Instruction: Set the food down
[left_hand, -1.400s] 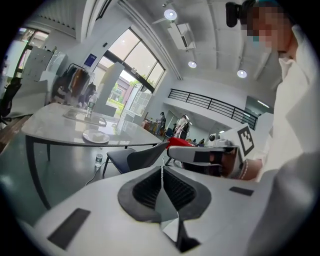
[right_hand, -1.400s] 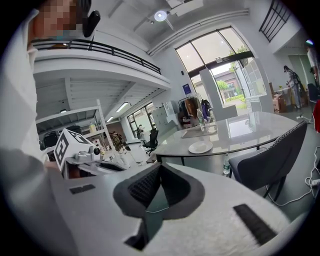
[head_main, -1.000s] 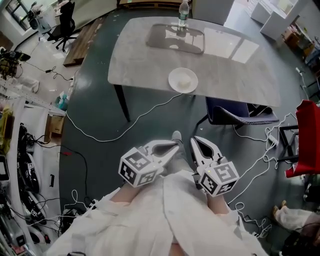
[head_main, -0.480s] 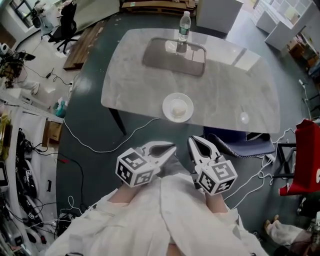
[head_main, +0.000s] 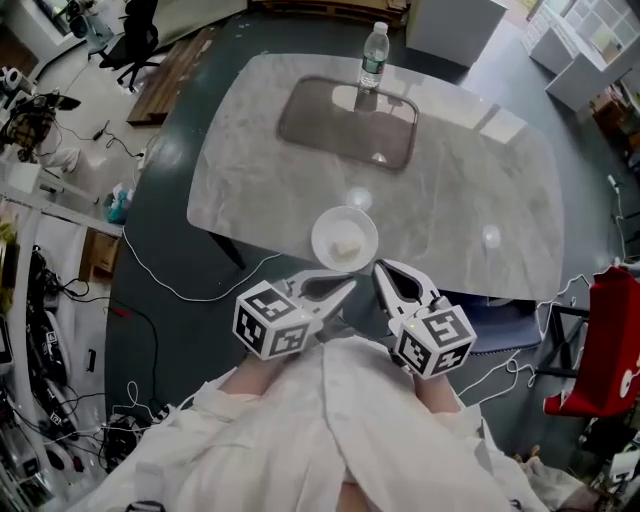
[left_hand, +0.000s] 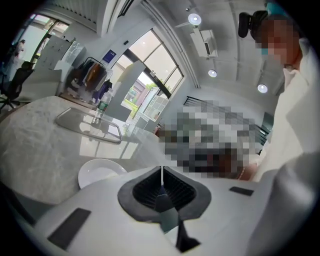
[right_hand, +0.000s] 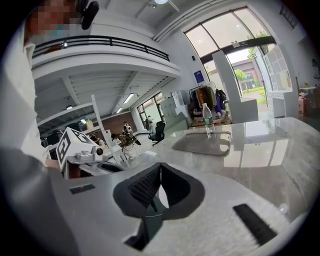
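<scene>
A white bowl (head_main: 344, 238) with a pale lump of food (head_main: 347, 246) in it stands at the near edge of the marble table (head_main: 470, 190). Both grippers hover just short of that edge, close to my body. The left gripper (head_main: 346, 288) points at the bowl from the lower left, jaws shut with nothing between them. The right gripper (head_main: 382, 271) sits just right of the bowl, also shut and empty. In the left gripper view the bowl (left_hand: 100, 172) shows past the left gripper (left_hand: 161, 172). The right gripper (right_hand: 160, 167) faces across the tabletop.
A grey tray (head_main: 347, 122) lies at the table's far side with a water bottle (head_main: 373, 50) behind it. A dark blue chair (head_main: 505, 305) is tucked under the table's right end. A red object (head_main: 600, 350) stands at the right. Cables run over the floor.
The view has moved toward the table, so the bowl now lies right in front of the gripper tips. Both grippers stay shut and side by side.
</scene>
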